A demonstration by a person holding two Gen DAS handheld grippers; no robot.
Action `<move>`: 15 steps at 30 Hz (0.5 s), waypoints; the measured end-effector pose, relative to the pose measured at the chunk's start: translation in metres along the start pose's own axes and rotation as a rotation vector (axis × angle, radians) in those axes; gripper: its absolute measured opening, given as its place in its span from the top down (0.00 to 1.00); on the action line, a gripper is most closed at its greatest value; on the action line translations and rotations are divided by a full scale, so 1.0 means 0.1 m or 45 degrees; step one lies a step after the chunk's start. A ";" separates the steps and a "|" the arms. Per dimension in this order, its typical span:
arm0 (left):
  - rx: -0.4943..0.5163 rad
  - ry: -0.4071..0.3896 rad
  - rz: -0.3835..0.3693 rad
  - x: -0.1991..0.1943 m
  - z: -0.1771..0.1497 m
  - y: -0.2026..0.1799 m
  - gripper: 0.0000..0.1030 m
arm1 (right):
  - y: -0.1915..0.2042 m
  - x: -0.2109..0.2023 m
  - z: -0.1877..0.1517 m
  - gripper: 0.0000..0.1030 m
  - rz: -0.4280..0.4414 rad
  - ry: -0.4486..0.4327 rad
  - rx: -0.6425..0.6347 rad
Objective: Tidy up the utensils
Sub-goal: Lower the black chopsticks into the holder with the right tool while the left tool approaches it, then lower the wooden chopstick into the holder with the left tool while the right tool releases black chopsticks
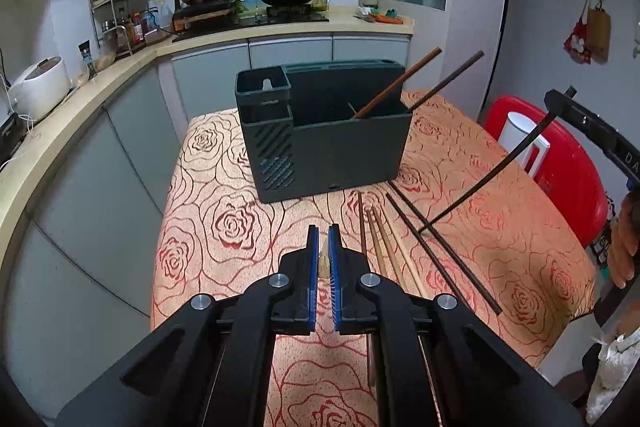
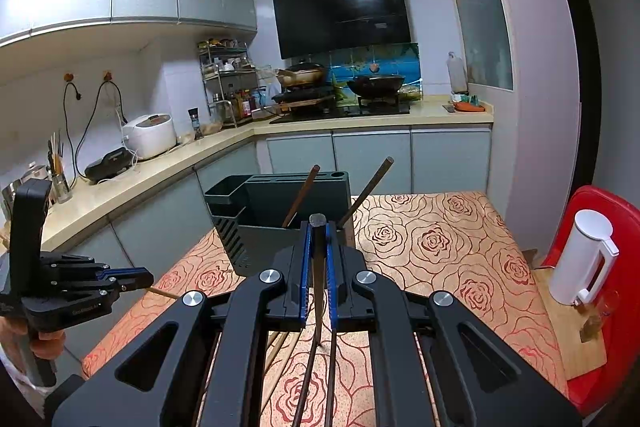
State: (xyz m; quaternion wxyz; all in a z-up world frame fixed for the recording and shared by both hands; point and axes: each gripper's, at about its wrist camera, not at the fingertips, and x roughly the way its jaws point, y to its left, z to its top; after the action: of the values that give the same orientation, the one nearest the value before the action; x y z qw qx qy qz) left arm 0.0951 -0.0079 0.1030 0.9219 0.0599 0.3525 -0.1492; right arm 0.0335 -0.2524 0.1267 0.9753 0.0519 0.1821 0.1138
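Note:
A dark green utensil holder (image 1: 326, 131) stands on the rose-patterned table (image 1: 224, 219) with two dark chopsticks (image 1: 396, 85) leaning in it; it also shows in the right wrist view (image 2: 276, 215). Several chopsticks (image 1: 404, 247) lie on the cloth in front of it. My left gripper (image 1: 323, 233) is shut on a light wooden chopstick (image 1: 322, 264), low over the table. My right gripper (image 2: 318, 225) is shut on a dark chopstick (image 2: 319, 279), held above the loose ones, its tip pointing down; it also shows in the left wrist view (image 1: 492, 173).
A red chair (image 2: 612, 291) at the table's right holds a white kettle (image 2: 580, 263). A kitchen counter (image 1: 80, 99) with a rice cooker (image 1: 38, 87) runs along the left and back. The stove (image 1: 256, 15) with pans stands behind.

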 end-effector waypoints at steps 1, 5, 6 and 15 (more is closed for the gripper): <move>-0.002 -0.011 -0.001 -0.01 0.04 0.00 0.95 | 0.00 0.01 0.02 0.93 0.001 0.000 0.002; -0.014 -0.048 0.001 -0.05 0.18 0.04 0.95 | -0.04 0.05 0.16 0.93 0.008 -0.016 0.021; -0.016 -0.056 0.002 -0.06 0.22 0.05 0.95 | -0.05 0.06 0.21 0.93 0.011 -0.020 0.027; 0.025 -0.135 -0.001 -0.28 0.73 0.08 0.95 | -0.13 0.23 0.77 0.93 0.020 -0.057 0.064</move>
State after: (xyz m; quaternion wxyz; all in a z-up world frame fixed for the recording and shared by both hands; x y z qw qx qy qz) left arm 0.1235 -0.0094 0.1763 0.9386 0.0607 0.3019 -0.1558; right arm 0.0849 -0.2643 0.1887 0.9766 0.0802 0.1626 0.1156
